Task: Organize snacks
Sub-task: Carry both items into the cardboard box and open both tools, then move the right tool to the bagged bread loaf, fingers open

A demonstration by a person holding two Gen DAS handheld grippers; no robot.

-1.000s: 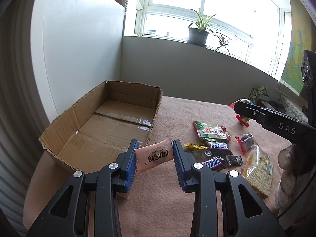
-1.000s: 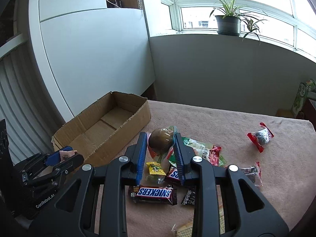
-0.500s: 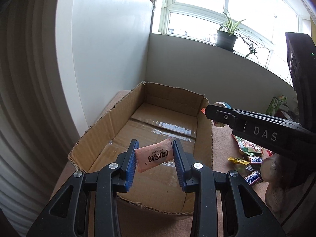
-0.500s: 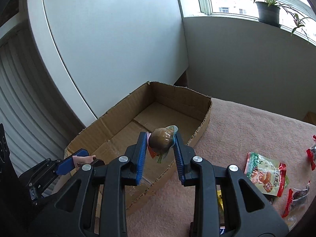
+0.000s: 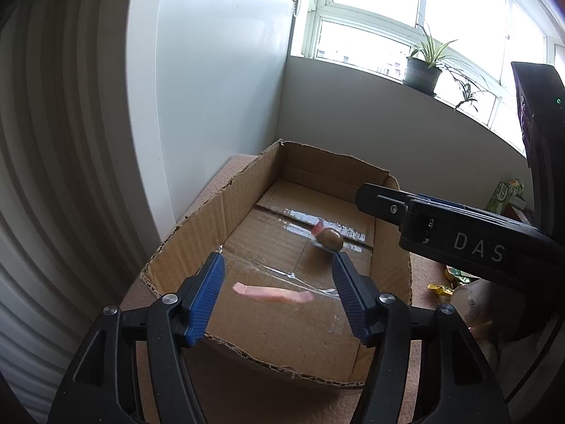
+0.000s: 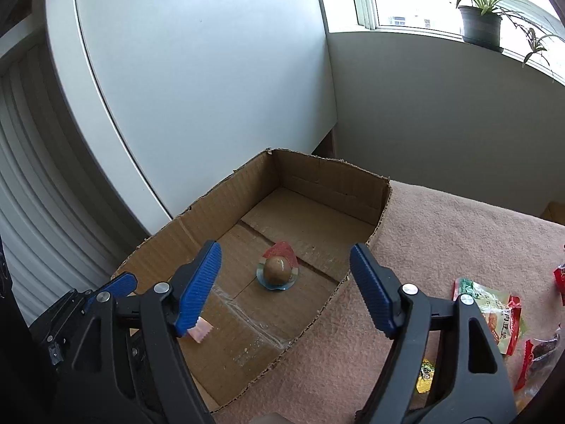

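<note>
An open cardboard box [image 5: 197, 226] [image 6: 374, 212] stands at the table's left end. My left gripper [image 5: 278, 291] is open above its near part; a pink snack packet [image 5: 273, 292] is blurred in mid-air between the jaws, and its corner shows in the right wrist view [image 6: 200, 332]. My right gripper [image 6: 284, 286] is open over the box. A packed brown egg [image 6: 278, 271] lies on the box floor below it, also seen in the left wrist view [image 5: 330, 239].
The table has a pink cloth [image 6: 459, 233]. Several snack packets lie right of the box, among them a green and red packet [image 6: 494, 314] and a yellow one [image 6: 425, 376]. A potted plant [image 6: 482, 26] stands on the window sill. A white panel [image 6: 197, 81] rises behind the box.
Both grippers opened over the box. The egg dropped from the right gripper onto the box floor. The pink packet left the left gripper's jaws and is falling.
</note>
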